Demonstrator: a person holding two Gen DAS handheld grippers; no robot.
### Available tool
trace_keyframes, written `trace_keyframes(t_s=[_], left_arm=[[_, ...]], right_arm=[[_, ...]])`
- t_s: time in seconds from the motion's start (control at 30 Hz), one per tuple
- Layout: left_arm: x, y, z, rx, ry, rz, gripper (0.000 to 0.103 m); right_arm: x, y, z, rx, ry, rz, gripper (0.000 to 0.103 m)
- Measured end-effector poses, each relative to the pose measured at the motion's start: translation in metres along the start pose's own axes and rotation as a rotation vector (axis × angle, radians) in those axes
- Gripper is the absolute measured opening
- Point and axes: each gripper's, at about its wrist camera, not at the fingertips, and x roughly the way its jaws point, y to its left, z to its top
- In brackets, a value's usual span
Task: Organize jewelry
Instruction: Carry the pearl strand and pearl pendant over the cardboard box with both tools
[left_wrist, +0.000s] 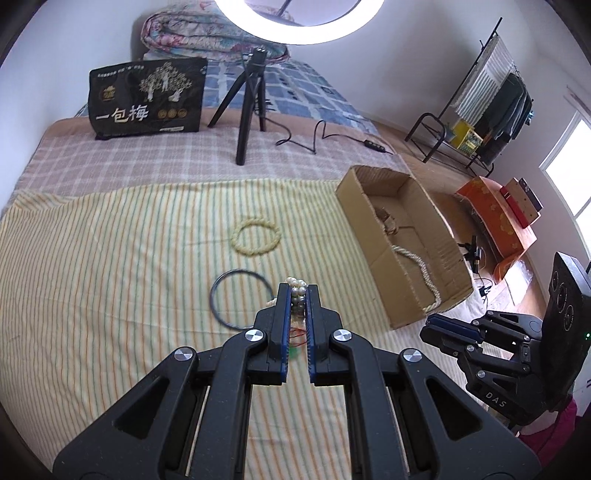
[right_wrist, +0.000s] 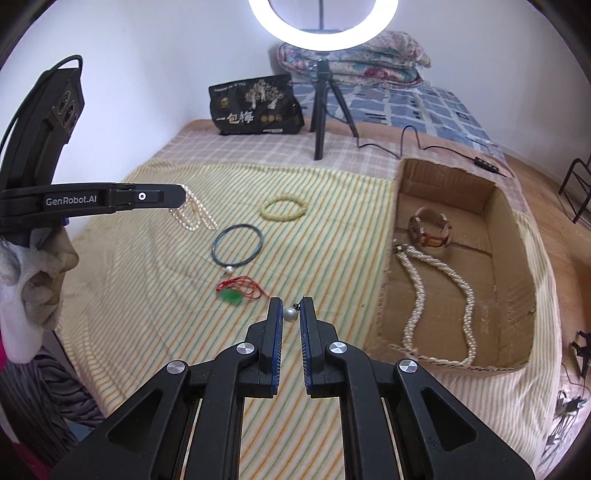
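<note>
My left gripper (left_wrist: 297, 290) is shut on a pearl bracelet (left_wrist: 297, 285) and holds it above the striped cloth; in the right wrist view the pearl strands (right_wrist: 194, 216) hang from its tip. My right gripper (right_wrist: 291, 302) is shut on a small silver bead earring (right_wrist: 290, 314), left of the cardboard box (right_wrist: 513, 236). The box holds a pearl necklace (right_wrist: 417, 295) and a watch (right_wrist: 430, 230). On the cloth lie a yellow bead bracelet (right_wrist: 283, 208), a dark bangle (right_wrist: 238, 244) and a green pendant on red cord (right_wrist: 236, 292).
A ring light on a black tripod (left_wrist: 251, 99) stands behind with its cable (left_wrist: 317, 136). A black snack bag (left_wrist: 147, 98) and folded quilts (left_wrist: 207, 33) lie farther back. The bed edge drops off right of the box (left_wrist: 402, 240).
</note>
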Motion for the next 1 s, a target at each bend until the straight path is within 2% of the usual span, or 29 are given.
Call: trace_keyframes(t_s=[0.57,1.0], left_arm=[[0.018,-0.079,0.021,0.08,-0.017,-0.138,0.005],[0.043,-0.146,0.022,0.148,0.019,-0.235,0.005]], right_arm=[[-0.024,-0.082,0.017,0.147,-0.077,-0.085,0.008],[-0.013,-0.129,0.038,0.224,-0.087,-0.118,0.008]])
